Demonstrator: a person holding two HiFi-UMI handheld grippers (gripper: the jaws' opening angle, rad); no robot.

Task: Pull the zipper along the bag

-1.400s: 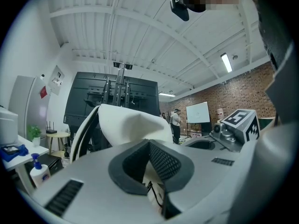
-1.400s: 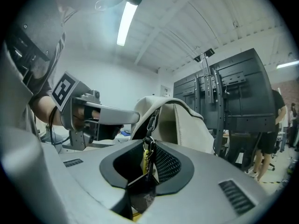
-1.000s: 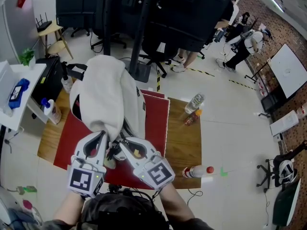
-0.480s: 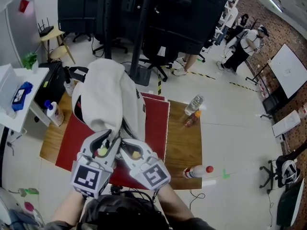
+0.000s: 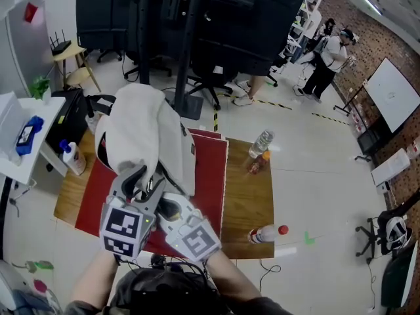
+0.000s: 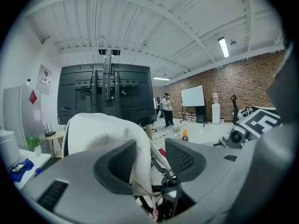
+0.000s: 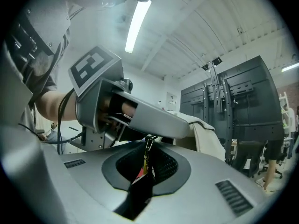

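Cream fabric: the bag stands upright on the red mat, toward the left of the table.

- Left gripper: jaws wide apart and just been opening. A fold of the bag's edge hangs between them, against the left pad, but is not pinched. Judged a release, or a shift to a fresh hold.
- Right gripper: jaws nearly together and just been closing a little, pinched on the pull, a red-and-black tab on a small clip.
- Step in hand, as I read it: mid-run along the zipper, with the anchoring hand resetting. How much of the zipper is done I cannot tell.
- Next move likely calls for the left jaws to clamp the fabric again near the slider, so the track stays taut before the right hand draws on. With the fabric slack, the bag may lift or tip instead.
- Room: the two grippers sit just beside each other at the bag's near face, the left one crossing above the right, so they could knock together.
- The right half of the mat is bare.
- The standing bottle and the lying bottle are by the table's right edge, well apart from the bag.
- The near table edge lies under the hands.
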